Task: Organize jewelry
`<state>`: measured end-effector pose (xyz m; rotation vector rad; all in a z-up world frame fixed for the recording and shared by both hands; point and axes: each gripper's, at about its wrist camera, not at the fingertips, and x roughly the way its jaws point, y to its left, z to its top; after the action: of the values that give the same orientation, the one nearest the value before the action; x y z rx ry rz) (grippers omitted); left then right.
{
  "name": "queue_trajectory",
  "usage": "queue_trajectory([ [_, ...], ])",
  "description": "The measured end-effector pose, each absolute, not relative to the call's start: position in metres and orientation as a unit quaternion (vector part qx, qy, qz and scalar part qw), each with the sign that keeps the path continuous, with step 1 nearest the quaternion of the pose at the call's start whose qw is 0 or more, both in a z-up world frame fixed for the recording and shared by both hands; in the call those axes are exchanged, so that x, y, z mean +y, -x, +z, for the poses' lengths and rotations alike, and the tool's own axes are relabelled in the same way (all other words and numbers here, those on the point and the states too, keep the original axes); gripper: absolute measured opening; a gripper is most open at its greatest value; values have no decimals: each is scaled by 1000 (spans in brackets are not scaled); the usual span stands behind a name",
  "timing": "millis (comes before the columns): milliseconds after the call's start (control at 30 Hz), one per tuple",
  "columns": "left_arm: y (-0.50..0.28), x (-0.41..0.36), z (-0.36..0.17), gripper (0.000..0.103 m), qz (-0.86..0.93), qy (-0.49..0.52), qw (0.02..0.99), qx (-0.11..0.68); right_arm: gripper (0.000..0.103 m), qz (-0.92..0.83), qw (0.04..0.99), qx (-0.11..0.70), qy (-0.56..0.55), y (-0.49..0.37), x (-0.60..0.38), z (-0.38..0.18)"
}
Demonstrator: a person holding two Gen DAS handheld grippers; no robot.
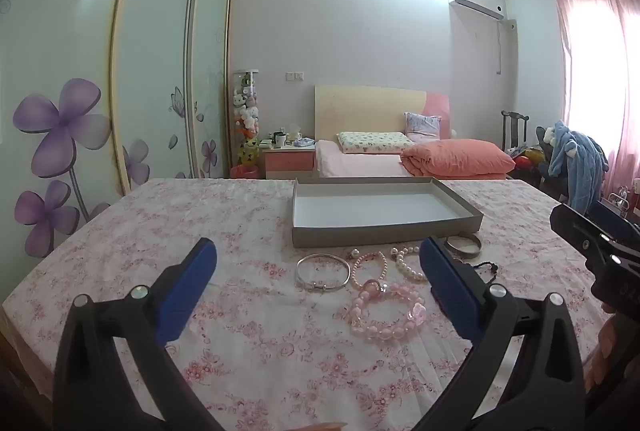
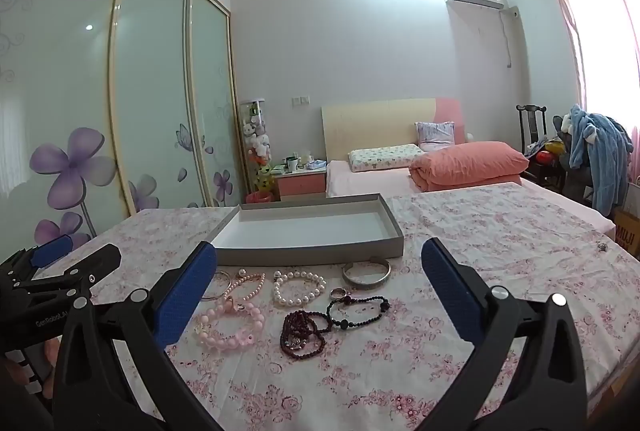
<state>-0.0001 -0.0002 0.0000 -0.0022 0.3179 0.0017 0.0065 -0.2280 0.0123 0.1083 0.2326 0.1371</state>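
Note:
A shallow grey box (image 1: 384, 229) (image 2: 316, 255) with a white inside lies empty on the floral cloth. In front of it lie a thin silver bangle (image 1: 322, 272), a pink bead bracelet (image 1: 386, 315) (image 2: 230, 325), a white pearl bracelet (image 2: 299, 287) (image 1: 408, 265), a wide silver bangle (image 2: 366, 273), a small ring (image 2: 339, 294), a black bead bracelet (image 2: 360, 309) and a dark red bead strand (image 2: 302, 337). My left gripper (image 1: 318, 279) is open and empty, near the jewelry. My right gripper (image 2: 318, 281) is open and empty, over the pieces.
The table is covered by a pink floral cloth (image 1: 224, 215). A small metal item (image 2: 601, 246) lies far right on it. Behind are a bed (image 1: 400, 151), a nightstand (image 1: 290, 159), wardrobe doors (image 1: 160, 71) and a chair with clothes (image 2: 596, 159).

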Motion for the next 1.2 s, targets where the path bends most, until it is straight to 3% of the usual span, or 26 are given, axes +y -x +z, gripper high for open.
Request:
queue_trajectory([
  [1200, -1, 0, 0, 99, 0, 3, 986, 166, 101, 69, 989, 120, -57, -8, -229, 9],
])
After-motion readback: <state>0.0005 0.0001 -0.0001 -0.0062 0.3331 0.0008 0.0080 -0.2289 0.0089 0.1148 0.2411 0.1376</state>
